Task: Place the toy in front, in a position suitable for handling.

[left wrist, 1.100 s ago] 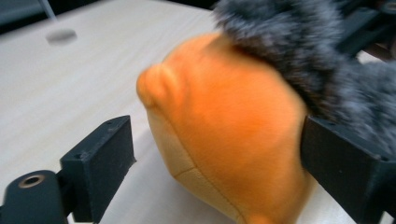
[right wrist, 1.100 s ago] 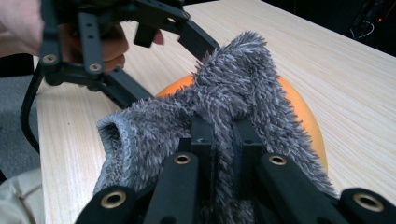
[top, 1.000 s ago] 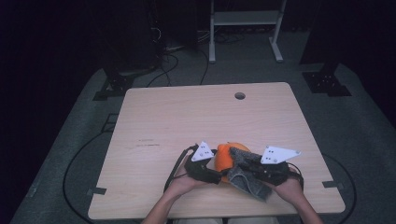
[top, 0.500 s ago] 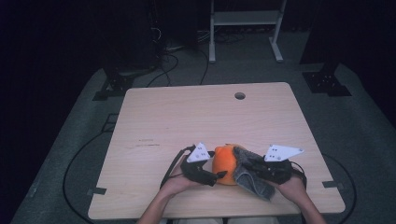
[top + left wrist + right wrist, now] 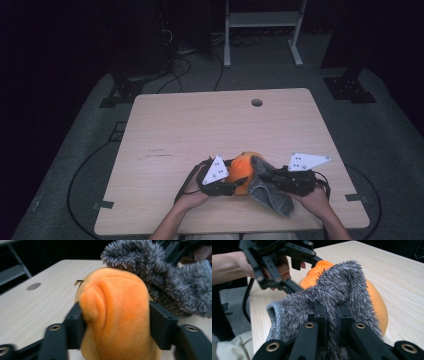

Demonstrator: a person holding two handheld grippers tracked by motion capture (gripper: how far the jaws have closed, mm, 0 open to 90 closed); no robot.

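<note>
The left tongs (image 5: 231,184) are sitting at the near edge of the tabletop (image 5: 200,125), gripping the orange plush ball (image 5: 117,315); the jaws have just been closing, and both pads are now pressing into the plush, denting its sides. The ball is resting on the tabletop between the two hands, near the front edge. Draped over the ball's right side, the grey fuzzy sock (image 5: 270,192) is hanging down toward the person. At the right, the right tongs (image 5: 329,315) are clamping a fold of the sock, jaws nearly together with the fabric pinched between them.
</note>
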